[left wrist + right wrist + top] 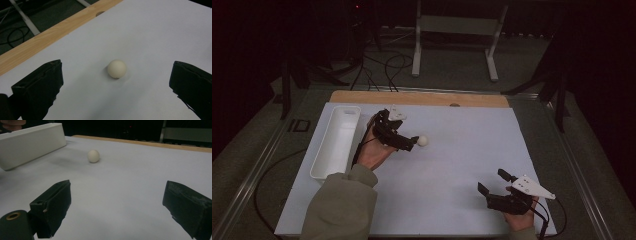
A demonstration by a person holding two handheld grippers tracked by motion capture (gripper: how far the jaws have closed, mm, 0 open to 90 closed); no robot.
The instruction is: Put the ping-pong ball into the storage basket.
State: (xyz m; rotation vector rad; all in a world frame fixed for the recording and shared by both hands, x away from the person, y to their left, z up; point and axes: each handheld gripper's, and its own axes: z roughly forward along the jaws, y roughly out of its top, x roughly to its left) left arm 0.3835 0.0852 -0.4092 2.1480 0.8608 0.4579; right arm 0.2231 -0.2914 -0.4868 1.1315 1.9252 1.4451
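A small cream-white ball (423,141) rests on the white sheet (462,165) that covers the tabletop, left of centre and toward the far half — the thing the work here turns on. The left gripper (411,143), held in a hand (374,150) that comes out of an olive-green sleeve (339,205), points across the sheet at the ball, its tips just beside it in the high view. In the left gripper view the ball (117,69) lies on the sheet between the two black fingers (41,85), which stand wide apart and touch nothing; whether it sits level with their tips or a little beyond them cannot be told.

A long white tray (326,155) lies along the sheet's left edge, just beside the left hand and near the ball but apart from it. A strip of light wood (422,98) borders the sheet at the far side.

The right gripper (493,181) sits low at the near right corner of the sheet, well apart from the ball, a grey three-cornered plate (532,187) on top — its fingers (51,202) spread wide over bare sheet, holding nothing. From the right gripper view the ball (93,156) shows farther off, with the tray (30,143) to its left.
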